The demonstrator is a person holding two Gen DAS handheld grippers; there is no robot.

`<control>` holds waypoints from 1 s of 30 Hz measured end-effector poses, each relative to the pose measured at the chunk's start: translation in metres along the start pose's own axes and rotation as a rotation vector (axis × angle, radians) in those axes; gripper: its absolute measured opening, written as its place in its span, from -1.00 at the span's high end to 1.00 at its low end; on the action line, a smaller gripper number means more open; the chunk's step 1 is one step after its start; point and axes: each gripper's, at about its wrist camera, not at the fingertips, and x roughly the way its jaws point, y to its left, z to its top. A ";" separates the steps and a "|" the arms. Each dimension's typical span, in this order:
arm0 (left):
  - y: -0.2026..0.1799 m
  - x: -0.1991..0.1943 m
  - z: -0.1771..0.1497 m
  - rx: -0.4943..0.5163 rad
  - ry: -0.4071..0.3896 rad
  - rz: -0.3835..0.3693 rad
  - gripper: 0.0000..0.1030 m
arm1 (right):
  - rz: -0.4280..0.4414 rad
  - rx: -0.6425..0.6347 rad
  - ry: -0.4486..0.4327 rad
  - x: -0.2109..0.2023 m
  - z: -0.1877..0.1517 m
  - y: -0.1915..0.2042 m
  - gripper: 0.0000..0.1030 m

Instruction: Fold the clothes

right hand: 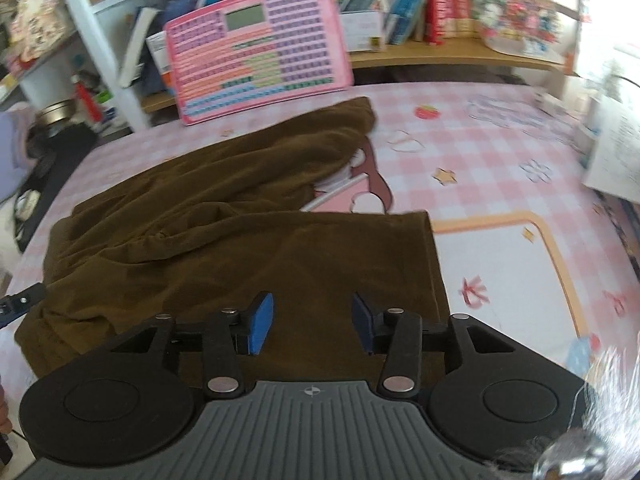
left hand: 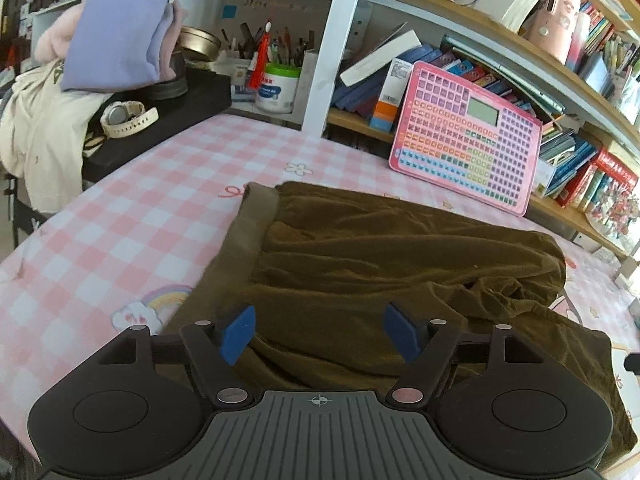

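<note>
A dark olive-brown garment point(left hand: 400, 256) lies folded over on the pink checked table cover point(left hand: 132, 216), its waistband at the left end. My left gripper point(left hand: 320, 334) hovers over the garment's near edge, its blue pads wide apart with nothing between them. In the right wrist view the same brown garment point(right hand: 240, 240) spreads across the table, its straight folded edge on the right. My right gripper point(right hand: 313, 322) is open above the near part of the cloth, and the blue pads point(right hand: 262, 322) grip nothing.
A pink toy keyboard tablet point(left hand: 468, 136) leans against the bookshelf point(left hand: 500, 36) behind the garment. At the left a black box point(left hand: 168, 120) carries a white watch point(left hand: 126, 118), with lilac folded clothes point(left hand: 116, 28) and a cream garment point(left hand: 40, 128) beside it. White papers point(right hand: 616, 152) lie at the right.
</note>
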 end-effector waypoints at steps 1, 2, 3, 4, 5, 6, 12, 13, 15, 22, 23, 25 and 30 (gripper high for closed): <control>-0.006 -0.001 -0.002 -0.003 0.003 0.013 -0.45 | 0.018 -0.011 0.002 0.003 0.004 -0.005 0.16; -0.013 -0.002 -0.005 -0.007 0.005 0.029 -0.45 | 0.035 -0.021 0.005 0.005 0.008 -0.011 0.16; -0.021 -0.004 -0.008 -0.014 0.005 0.046 -0.45 | 0.052 -0.031 0.008 0.007 0.012 -0.017 0.16; -0.030 -0.007 -0.010 -0.020 0.005 0.063 -0.45 | 0.069 -0.041 0.010 0.010 0.017 -0.024 0.15; -0.038 -0.009 -0.013 -0.026 0.005 0.080 -0.45 | 0.086 -0.052 0.014 0.014 0.022 -0.031 0.15; -0.049 -0.012 -0.016 -0.031 0.005 0.096 -0.46 | 0.105 -0.063 0.017 0.017 0.027 -0.038 0.14; -0.112 -0.032 -0.034 -0.051 0.003 0.192 -0.64 | 0.258 -0.125 0.041 0.042 0.051 -0.074 0.03; -0.121 -0.036 -0.036 -0.067 -0.002 0.206 -0.66 | 0.280 -0.139 0.049 0.046 0.053 -0.077 0.01; -0.137 -0.047 -0.039 -0.098 -0.016 0.212 -0.76 | 0.316 -0.168 0.064 0.052 0.057 -0.082 -0.04; -0.179 -0.054 -0.047 -0.069 0.024 0.229 -0.87 | 0.371 -0.156 0.019 0.080 0.107 -0.108 -0.29; -0.184 -0.053 -0.048 -0.071 0.035 0.233 -0.87 | 0.372 -0.135 0.018 0.089 0.118 -0.111 -0.30; -0.190 -0.054 -0.052 -0.077 0.048 0.237 -0.87 | 0.368 -0.095 0.023 0.107 0.138 -0.115 -0.30; -0.202 -0.063 -0.064 -0.092 0.074 0.258 -0.87 | 0.336 -0.051 0.013 0.156 0.181 -0.114 -0.30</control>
